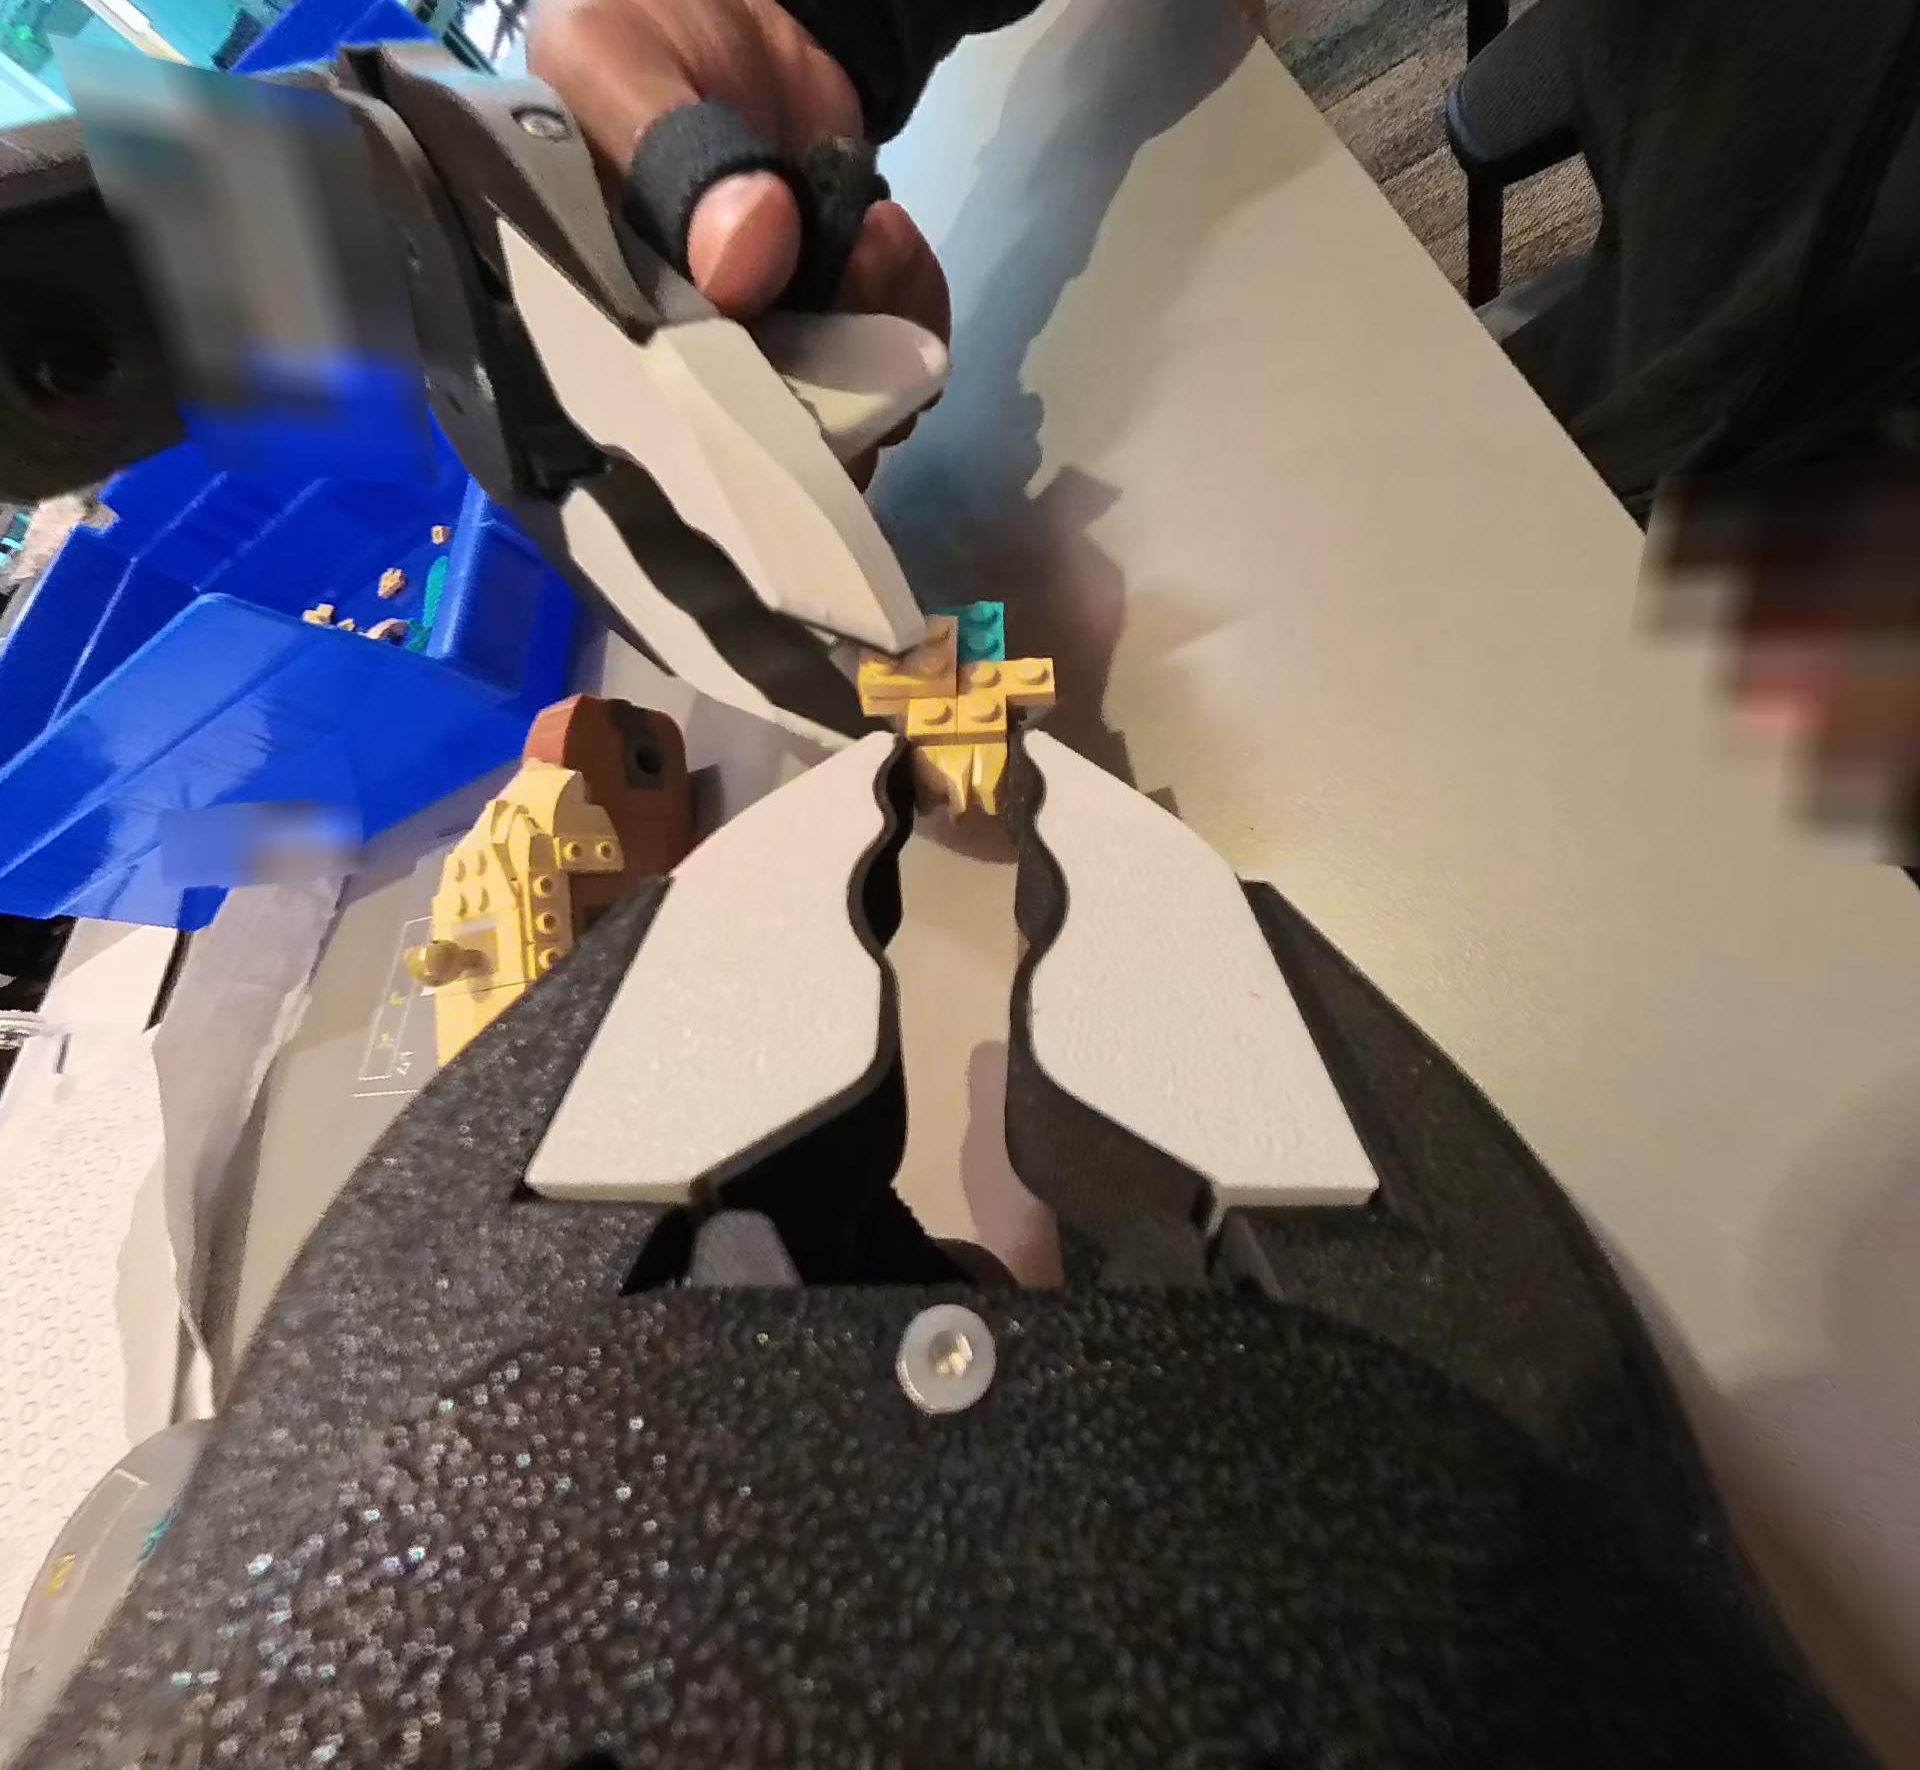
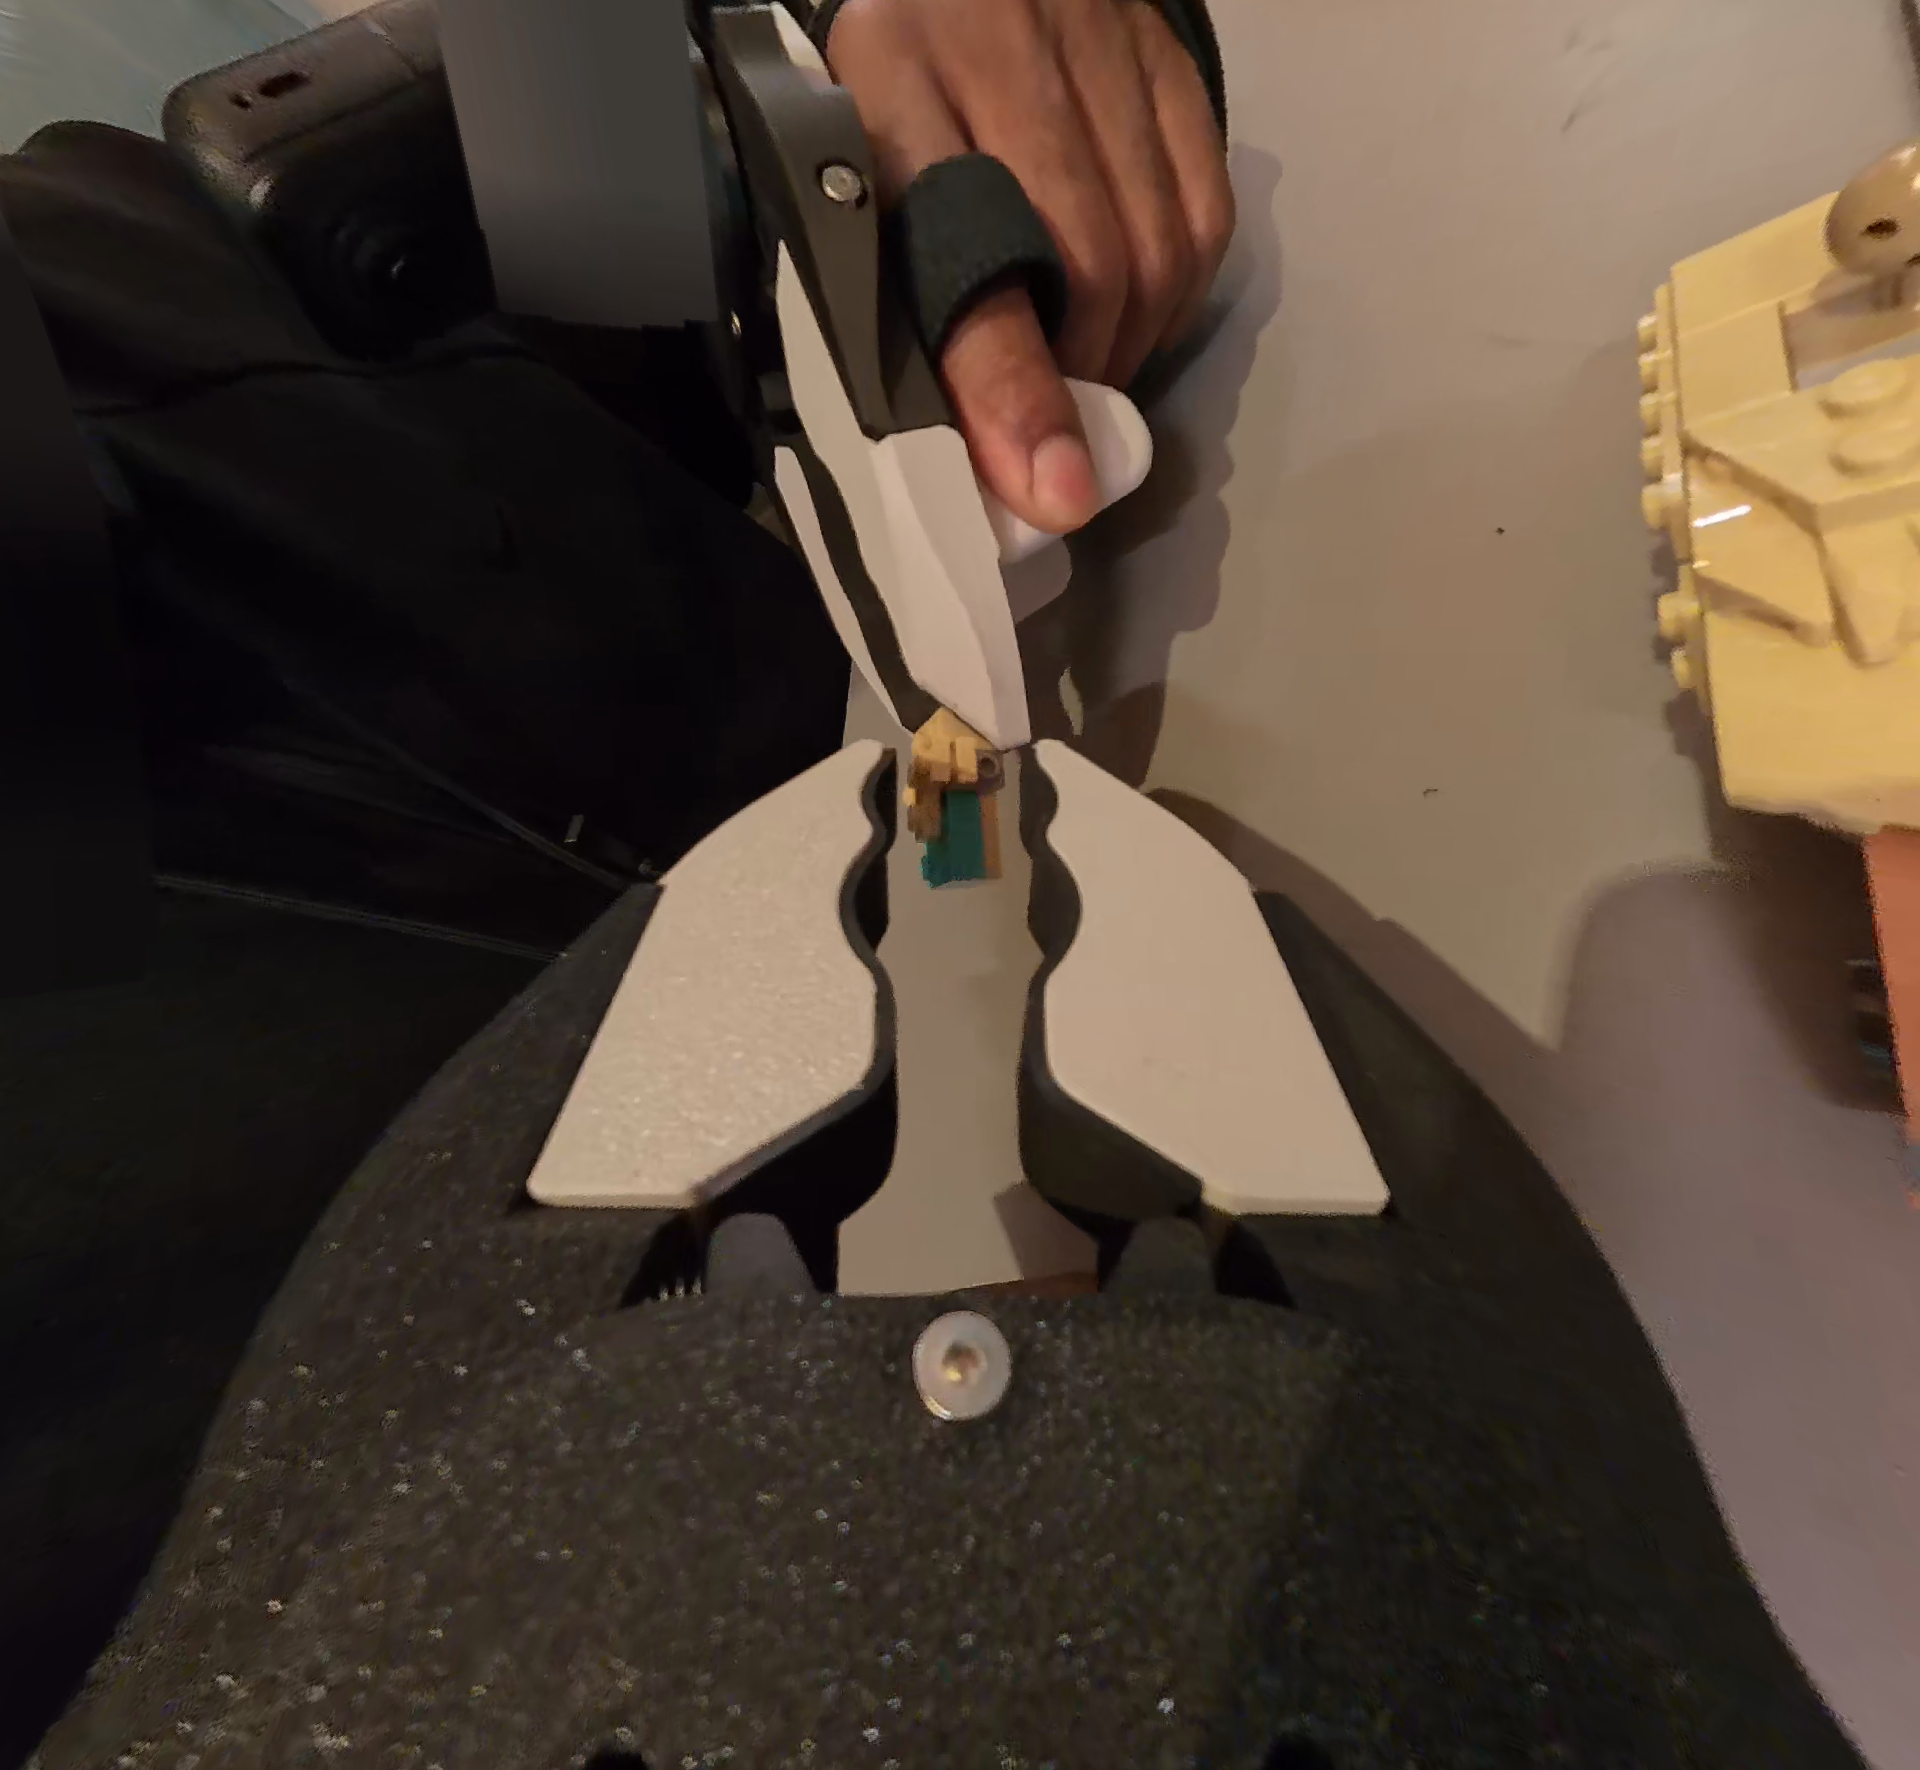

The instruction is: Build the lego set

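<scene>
- Presently catalogued: one small sub-assembly [image 1: 956, 697] of tan plates with a teal piece on top, held above the white table [image 1: 1299, 577], at the centre of both wrist views.
- Left gripper [image 1: 958, 752]: fingers drawn in narrowly, clamped on the tan lower part of the sub-assembly; in the right wrist view its white tips are seen meeting the piece from the far side.
- Right gripper [image 2: 956, 764]: in its own view the jaws are seen parted only slightly, with the sub-assembly between the tips; in the left wrist view one white tip is pressed on a tan plate at the sub-assembly's left edge. Whether it is truly gripped cannot be told.
- Handling, judged: the sub-assembly is taken to be very light and rigid, yet loosely joined; plates are likely to be popped off if it is squeezed across a seam. Smooth plastic may slip between the pads.
- Hold advised: the stacked lower block is best pinched on flat sides, and pressure is best applied straight down on the studs.
- Larger tan build [image 1: 520, 899], with a brown part behind it, is set on the table to the left, on a sheet of paper [image 1: 260, 1045].
- Blue bin [image 1: 260, 681] with loose small pieces is placed at the far left.
- Person's hand [image 1: 727, 110] is seen on the right gripper's handle.
</scene>
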Motion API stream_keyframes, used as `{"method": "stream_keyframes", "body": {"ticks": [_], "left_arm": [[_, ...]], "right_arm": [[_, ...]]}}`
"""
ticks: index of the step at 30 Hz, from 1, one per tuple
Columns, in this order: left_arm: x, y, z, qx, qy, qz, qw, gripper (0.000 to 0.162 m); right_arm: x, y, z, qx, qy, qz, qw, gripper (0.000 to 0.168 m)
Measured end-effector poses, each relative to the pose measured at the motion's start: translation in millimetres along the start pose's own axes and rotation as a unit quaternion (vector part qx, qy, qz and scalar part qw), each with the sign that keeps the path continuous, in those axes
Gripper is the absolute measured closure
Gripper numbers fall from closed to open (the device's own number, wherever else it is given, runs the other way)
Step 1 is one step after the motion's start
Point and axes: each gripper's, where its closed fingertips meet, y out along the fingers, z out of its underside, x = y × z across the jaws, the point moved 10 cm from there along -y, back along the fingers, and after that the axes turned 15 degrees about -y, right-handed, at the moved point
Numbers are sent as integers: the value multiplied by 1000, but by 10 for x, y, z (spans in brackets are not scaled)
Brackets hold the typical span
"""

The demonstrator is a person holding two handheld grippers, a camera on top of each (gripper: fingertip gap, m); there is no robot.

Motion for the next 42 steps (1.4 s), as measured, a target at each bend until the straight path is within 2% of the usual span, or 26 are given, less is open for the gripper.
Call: {"method": "stream_keyframes", "body": {"ticks": [2,11,22,24,27,32,42], "left_arm": [[-1,1,4,4,4,-5,1000,145],[-5,-21,-15,-2,3,-3,1000,145],[25,-24,10,-7,-15,-5,1000,145],[37,-40,15,-13,-14,-15,1000,145],[53,-80,12,-28,-3,-42,999,145],[45,-123,-29,-68,33,-81,994,145],[38,-59,-12,-68,64,-101,990,145]], "right_arm": [[-11,11,7,-2,3,-2,1000,153],[29,-8,-15,-6,-43,2,999,159],[33,-20,-12,-18,-41,18,999,158],[41,-50,-6,-24,-35,25,999,141],[89,-85,10,-27,-46,44,998,138],[210,-85,-22,-40,-71,75,994,139],[197,-106,38,-84,-40,84,992,150]]}}
